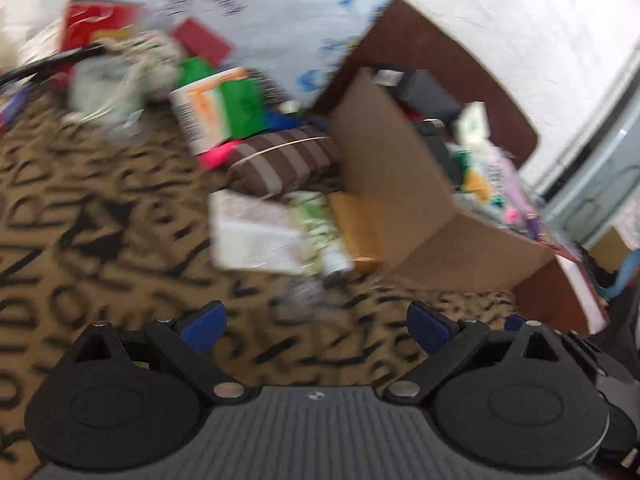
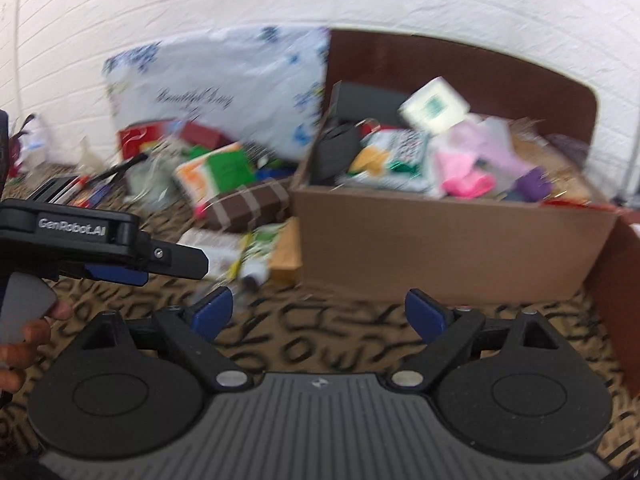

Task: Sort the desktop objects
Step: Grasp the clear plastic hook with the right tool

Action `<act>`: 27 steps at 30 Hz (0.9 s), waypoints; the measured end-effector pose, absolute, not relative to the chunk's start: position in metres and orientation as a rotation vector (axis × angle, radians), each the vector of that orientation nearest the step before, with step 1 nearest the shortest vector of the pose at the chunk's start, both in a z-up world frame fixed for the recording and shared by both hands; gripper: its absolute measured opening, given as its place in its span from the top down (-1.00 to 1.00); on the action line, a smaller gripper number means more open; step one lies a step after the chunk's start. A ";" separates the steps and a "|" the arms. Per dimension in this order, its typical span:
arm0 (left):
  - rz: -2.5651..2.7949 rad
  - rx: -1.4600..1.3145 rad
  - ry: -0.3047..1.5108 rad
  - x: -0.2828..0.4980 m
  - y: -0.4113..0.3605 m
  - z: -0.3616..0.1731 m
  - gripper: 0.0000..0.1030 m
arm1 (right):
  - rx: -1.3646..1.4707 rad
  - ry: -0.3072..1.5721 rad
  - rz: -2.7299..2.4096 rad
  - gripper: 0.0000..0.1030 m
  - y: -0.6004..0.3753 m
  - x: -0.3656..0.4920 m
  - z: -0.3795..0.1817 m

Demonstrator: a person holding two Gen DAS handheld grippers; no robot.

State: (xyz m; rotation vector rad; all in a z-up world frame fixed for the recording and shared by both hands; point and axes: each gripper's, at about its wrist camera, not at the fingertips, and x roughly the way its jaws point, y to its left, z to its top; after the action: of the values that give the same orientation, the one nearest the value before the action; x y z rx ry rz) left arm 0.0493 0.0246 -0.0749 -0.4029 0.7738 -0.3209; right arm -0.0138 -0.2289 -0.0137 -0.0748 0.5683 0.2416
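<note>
Both views are motion-blurred. A cardboard box full of mixed items stands on the patterned tan cloth; it also shows in the left wrist view. Left of it lies a pile: a brown striped pouch, a green and orange carton, a white packet and a small tube. My left gripper is open and empty, short of the pile; it also shows in the right wrist view. My right gripper is open and empty, in front of the box.
A white flowered bag leans on the white brick wall behind the pile. A red box, pens and tangled cords lie at the left. A dark brown board rises behind the cardboard box.
</note>
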 end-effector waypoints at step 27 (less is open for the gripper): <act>-0.277 -0.404 0.761 0.114 0.046 -0.090 0.13 | -0.100 0.629 0.385 0.02 -0.157 0.039 -0.059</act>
State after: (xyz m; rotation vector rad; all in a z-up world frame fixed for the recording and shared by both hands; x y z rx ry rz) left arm 0.1144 0.0456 -0.0898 -0.4045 0.7608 -0.2771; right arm 0.0392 -0.1573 -0.0594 -0.1003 0.6287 0.3849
